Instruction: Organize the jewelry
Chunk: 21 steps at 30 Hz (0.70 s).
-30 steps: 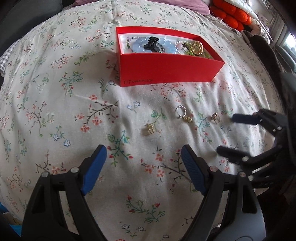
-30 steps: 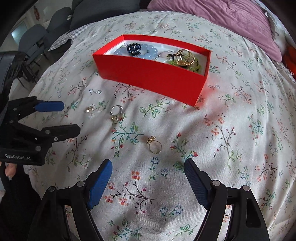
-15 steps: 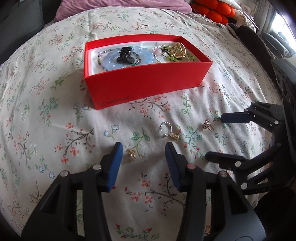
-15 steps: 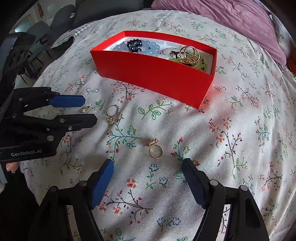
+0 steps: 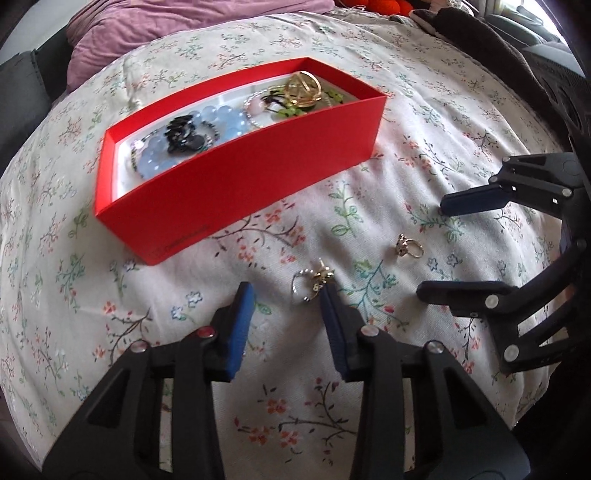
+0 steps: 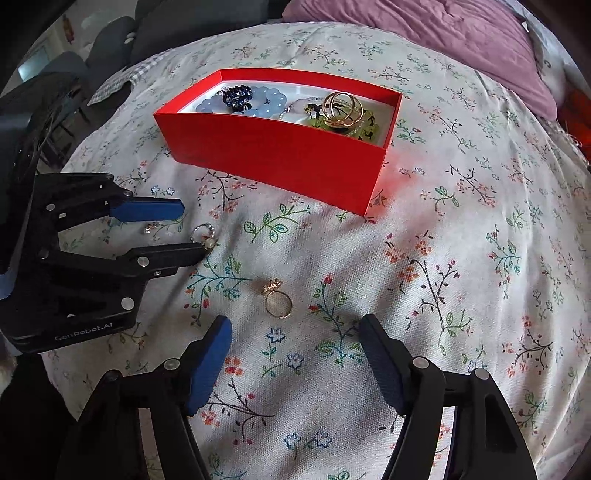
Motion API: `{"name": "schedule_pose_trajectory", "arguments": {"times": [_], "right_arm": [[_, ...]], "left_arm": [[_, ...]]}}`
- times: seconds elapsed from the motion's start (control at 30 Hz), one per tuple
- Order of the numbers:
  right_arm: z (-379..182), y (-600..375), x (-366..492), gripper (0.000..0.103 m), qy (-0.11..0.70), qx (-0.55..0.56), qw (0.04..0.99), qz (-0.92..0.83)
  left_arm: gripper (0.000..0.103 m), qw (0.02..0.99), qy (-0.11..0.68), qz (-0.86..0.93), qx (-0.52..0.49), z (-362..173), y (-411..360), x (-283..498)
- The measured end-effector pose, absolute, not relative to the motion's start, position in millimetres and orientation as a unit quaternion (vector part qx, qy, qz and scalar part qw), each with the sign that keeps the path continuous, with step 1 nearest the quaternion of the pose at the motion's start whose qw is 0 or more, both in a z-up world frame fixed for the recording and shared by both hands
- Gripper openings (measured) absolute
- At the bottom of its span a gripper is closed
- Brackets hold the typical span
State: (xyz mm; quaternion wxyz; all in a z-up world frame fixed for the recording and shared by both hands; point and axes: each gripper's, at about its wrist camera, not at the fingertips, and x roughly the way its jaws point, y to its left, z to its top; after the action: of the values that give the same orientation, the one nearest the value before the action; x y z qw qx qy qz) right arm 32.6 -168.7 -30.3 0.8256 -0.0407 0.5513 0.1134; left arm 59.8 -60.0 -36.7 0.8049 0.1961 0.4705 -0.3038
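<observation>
A red box [image 5: 236, 177] [image 6: 280, 162] on the floral bedspread holds blue beads, a black piece and gold rings. Loose on the cloth lie a silver ring with a gold charm [image 5: 312, 284] [image 6: 204, 232], a gold ring [image 5: 408, 248] [image 6: 277, 300] and a small earring [image 6: 149, 228]. My left gripper [image 5: 288, 295] [image 6: 192, 230] is open and low over the cloth. Its right finger touches the silver ring; the earring lies between its fingers in the right wrist view. My right gripper [image 6: 295, 332] [image 5: 430, 251] is open with the gold ring just ahead of its fingers.
A purple pillow [image 6: 461, 33] lies behind the box. Dark chairs [image 6: 110, 40] stand beyond the bed's far left edge. Orange cushions [image 5: 380, 4] and a dark cloth [image 5: 480, 40] lie at the far right.
My left gripper has moved forward and down over the small earring, narrowing its fingers, and now reaches the silver ring. My right gripper has moved closer to the gold ring.
</observation>
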Motion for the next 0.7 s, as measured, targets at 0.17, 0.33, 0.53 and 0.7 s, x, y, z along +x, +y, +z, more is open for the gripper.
{"name": "schedule_pose_trajectory", "arguments": {"times": [0.17,0.33,0.53,0.7], "right_arm": [[-29,-172,31,0.065,0.548,-0.042,0.829,0.108],[-28,-174,31,0.058,0.545,-0.043,0.831,0.103],[-28,-176,32,0.055,0.541,-0.042,0.834,0.104],[-28,-172,36,0.055,0.536,-0.042,0.836,0.113]], "left_arm": [[0.025,0.803,0.471,-0.309,0.196,-38,-65,59],[0.016,0.799,0.472,-0.314,0.200,-37,-68,54],[0.015,0.798,0.479,-0.309,0.193,-35,-64,56],[0.015,0.801,0.484,-0.297,0.187,-32,-55,57]]}}
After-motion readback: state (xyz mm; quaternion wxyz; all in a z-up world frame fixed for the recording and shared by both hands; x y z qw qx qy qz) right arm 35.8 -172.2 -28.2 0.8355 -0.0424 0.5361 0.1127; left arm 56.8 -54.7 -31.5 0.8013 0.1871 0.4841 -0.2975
